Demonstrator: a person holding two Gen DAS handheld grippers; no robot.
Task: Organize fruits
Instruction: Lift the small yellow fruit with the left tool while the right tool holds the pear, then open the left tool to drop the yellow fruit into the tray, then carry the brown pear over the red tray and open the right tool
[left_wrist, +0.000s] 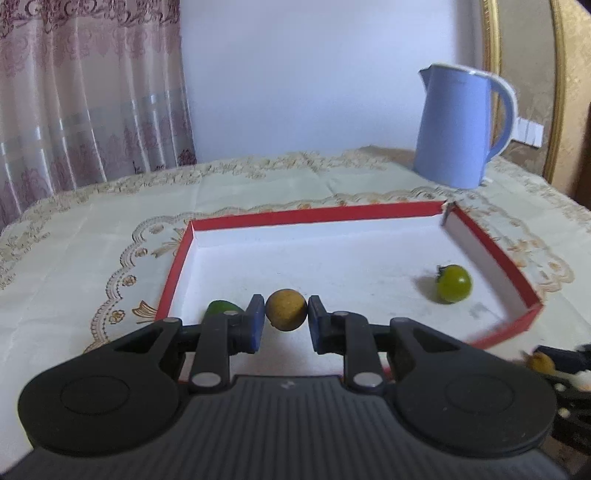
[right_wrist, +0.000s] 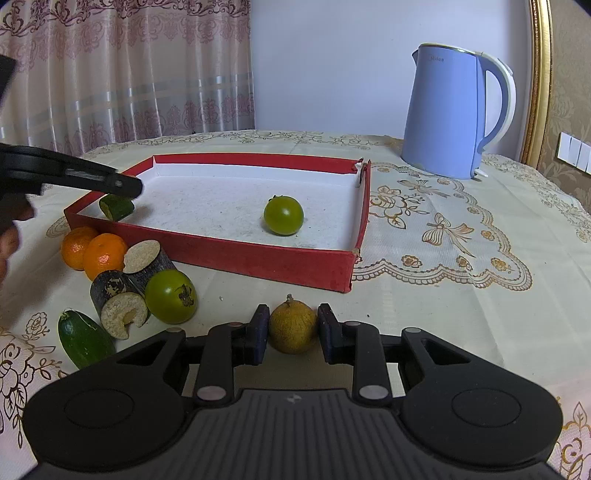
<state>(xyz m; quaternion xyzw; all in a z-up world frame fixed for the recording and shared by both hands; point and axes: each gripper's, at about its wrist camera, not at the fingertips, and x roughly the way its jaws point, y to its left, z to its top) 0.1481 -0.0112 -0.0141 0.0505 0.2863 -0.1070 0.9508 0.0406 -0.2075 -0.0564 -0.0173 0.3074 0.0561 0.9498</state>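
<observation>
You are mid-sort, with both grippers loaded and the red tray (right_wrist: 258, 254) as your reference. Your left gripper (left_wrist: 286, 315) pinches a small brownish-yellow round fruit (left_wrist: 286, 309) between its blue pads (left_wrist: 255, 321), held over the tray's near-left part; whether it hangs above the white floor or touches it cannot be told from the left wrist view. Just left of that fruit, a green cucumber piece (right_wrist: 116, 207) lies inside the tray against its near-left wall, and a green tomato (right_wrist: 283, 215) sits on the tray floor towards the right wall. Your right gripper (right_wrist: 291, 332) has its jaws against both sides of a yellowish stemmed fruit (right_wrist: 293, 325), in front of the tray's near wall; it looks gripped, though whether it rests on the tablecloth (right_wrist: 443, 295) or is lifted is unclear. Left of the tray's near-left corner wait two oranges (right_wrist: 92, 253), two dark cut stalk sections (right_wrist: 122, 302), another green tomato (right_wrist: 170, 296) and a cucumber end (right_wrist: 85, 341). The blue kettle (right_wrist: 454, 114) stands well beyond the tray's far-right corner. Next, judging from this, spread the left jaws low so the round fruit does not roll, then carry the right fruit up over the near wall, clearing its rim, and set it in open floor between the two green items.
</observation>
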